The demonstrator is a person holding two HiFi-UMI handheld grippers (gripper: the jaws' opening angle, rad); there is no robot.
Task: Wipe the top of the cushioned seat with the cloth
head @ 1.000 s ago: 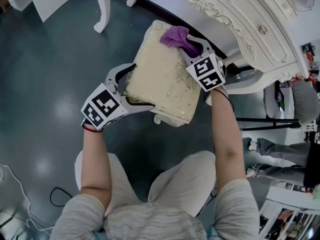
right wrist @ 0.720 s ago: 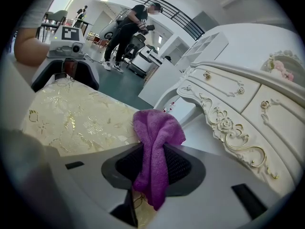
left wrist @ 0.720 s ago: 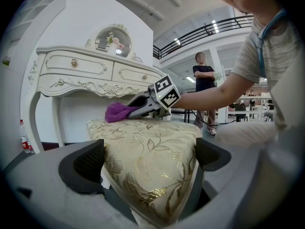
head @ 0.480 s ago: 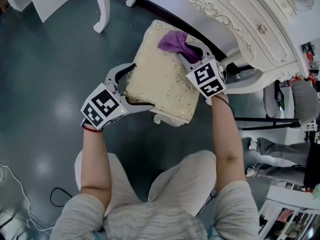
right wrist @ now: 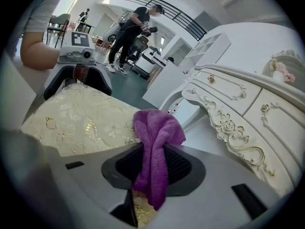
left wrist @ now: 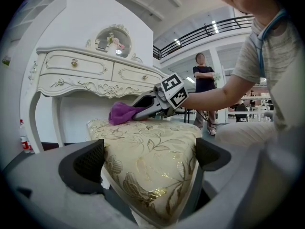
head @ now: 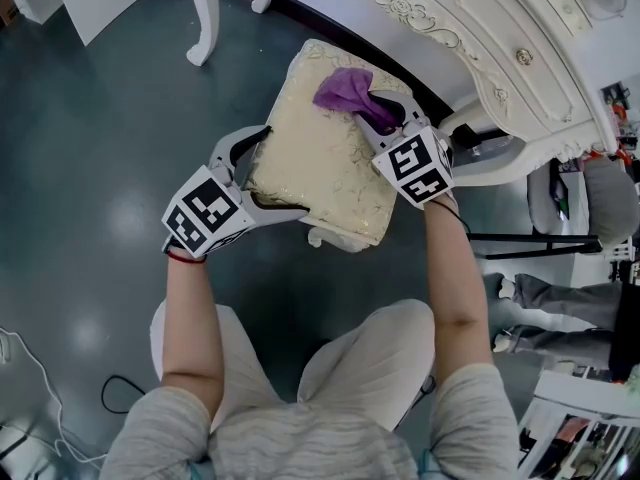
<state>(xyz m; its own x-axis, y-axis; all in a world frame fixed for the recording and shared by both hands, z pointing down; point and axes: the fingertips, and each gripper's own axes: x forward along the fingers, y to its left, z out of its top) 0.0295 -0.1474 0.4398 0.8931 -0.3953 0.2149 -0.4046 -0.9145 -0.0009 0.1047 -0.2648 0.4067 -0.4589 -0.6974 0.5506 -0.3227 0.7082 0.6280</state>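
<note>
Head view shows the cloth [head: 345, 88] lying further in from the far edge of the cushioned seat [head: 320, 173] than it did a second ago. Your right gripper [head: 383, 118] has drawn it a short way across the top, toward the middle. The right gripper view confirms that its jaws are clenched on a fold of the cloth, with the loose end bunched ahead of them on the fabric. Your left gripper [head: 262, 173] has not shifted. Its jaws clasp the near left corner of the seat, with the pads against both sides, and steady it. Judge the wipe as under way but early: only the far right part beside the dressing table [head: 480, 38] has been covered, and most of the gold-patterned top remains to be wiped. No brand or readable writing is visible. The marker cubes [head: 412, 158] carry only black-and-white squares, and the label on the small bottle [left wrist: 21, 137] on the floor is too small to read.
</note>
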